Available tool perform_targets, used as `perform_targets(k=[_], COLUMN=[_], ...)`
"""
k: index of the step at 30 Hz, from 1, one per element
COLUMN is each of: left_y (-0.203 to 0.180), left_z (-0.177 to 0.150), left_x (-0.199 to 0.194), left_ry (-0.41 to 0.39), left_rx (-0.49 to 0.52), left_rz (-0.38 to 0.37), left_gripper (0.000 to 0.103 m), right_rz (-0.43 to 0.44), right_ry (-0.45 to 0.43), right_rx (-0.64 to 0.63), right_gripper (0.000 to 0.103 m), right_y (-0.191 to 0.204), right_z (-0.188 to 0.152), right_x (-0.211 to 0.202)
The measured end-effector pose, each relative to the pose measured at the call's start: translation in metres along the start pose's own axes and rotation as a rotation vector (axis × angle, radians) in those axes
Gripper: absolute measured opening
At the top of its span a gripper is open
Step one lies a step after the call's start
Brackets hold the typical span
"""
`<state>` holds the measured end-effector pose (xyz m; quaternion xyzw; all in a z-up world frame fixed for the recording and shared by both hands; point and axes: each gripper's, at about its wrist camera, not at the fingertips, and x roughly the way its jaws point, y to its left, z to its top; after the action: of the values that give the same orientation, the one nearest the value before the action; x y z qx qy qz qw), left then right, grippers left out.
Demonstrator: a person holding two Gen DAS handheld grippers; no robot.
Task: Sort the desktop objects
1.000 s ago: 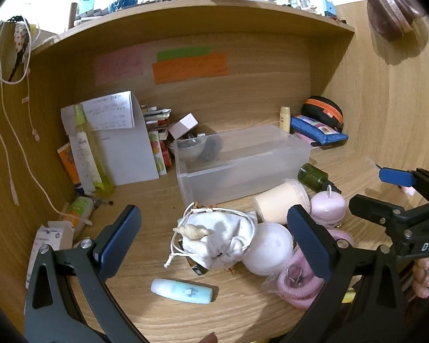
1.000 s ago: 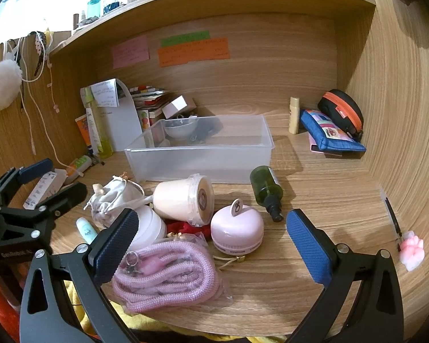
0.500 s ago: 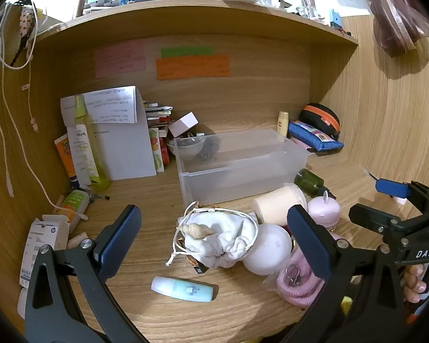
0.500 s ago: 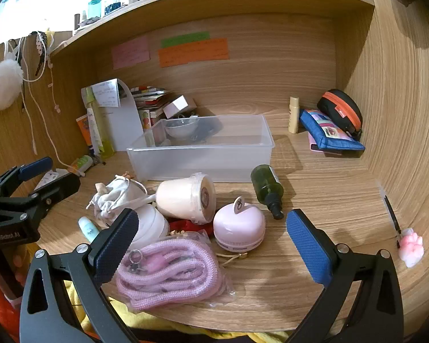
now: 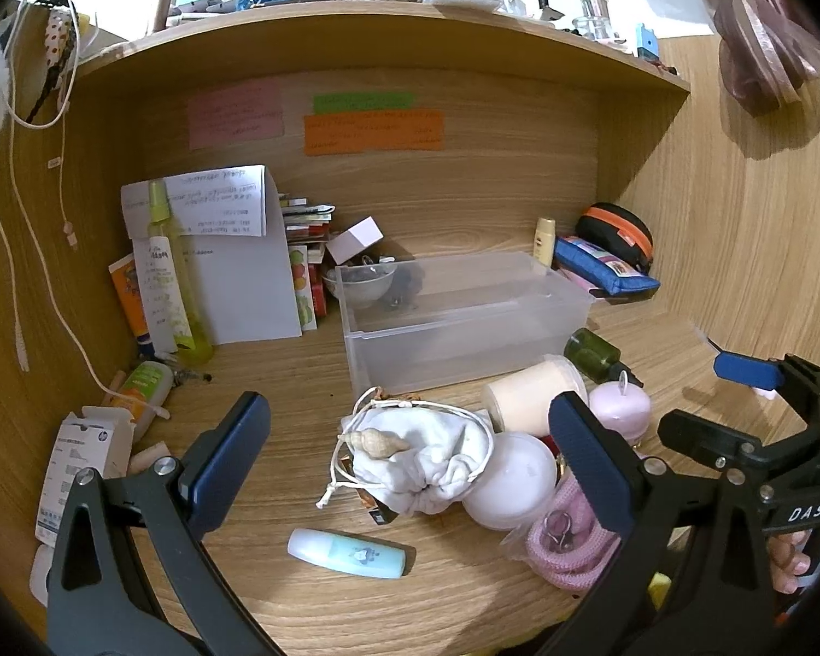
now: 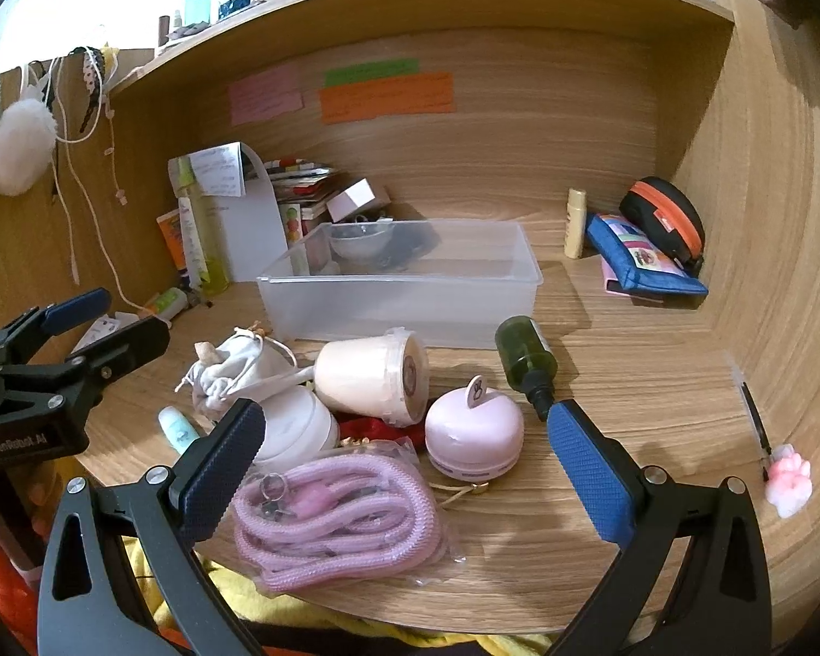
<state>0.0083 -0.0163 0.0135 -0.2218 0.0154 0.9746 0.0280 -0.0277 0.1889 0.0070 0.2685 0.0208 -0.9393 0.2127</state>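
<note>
A clear plastic bin stands mid-desk. In front of it lies a heap: white drawstring pouch, cream cup on its side, white round case, pink round case, dark green bottle, bagged pink cord, and a pale blue tube. My left gripper hovers open before the pouch. My right gripper is open above the cord and pink case.
Papers, a yellow-green bottle and books lean at the back left. Blue pouch and black-orange case sit back right. A pink paw-topped pen lies far right. White boxes lie left. Cables hang on the left wall.
Both grippers have drawn back and lifted slightly, so the desk items look a little farther and lower. Nothing on the desk has moved. Both grippers stay open.
</note>
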Motion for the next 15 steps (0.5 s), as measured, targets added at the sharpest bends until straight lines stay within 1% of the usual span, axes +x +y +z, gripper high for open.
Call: perform_targets(k=[11, 15], left_y=[0.0016, 0.0048], left_z=[-0.0005, -0.0022], left_x=[0.0024, 0.0028], left_ry=[0.009, 0.013], left_rx=[-0.011, -0.032], left_rz=[-0.005, -0.005], left_gripper=[0.103, 0.103], right_rz=[0.007, 0.008], right_ry=[0.003, 0.002], right_rx=[-0.016, -0.025], right_gripper=[0.103, 0.103], right_y=[0.0048, 0.0066], right_z=[-0.0002, -0.0007], right_x=[0.0009, 0.0004])
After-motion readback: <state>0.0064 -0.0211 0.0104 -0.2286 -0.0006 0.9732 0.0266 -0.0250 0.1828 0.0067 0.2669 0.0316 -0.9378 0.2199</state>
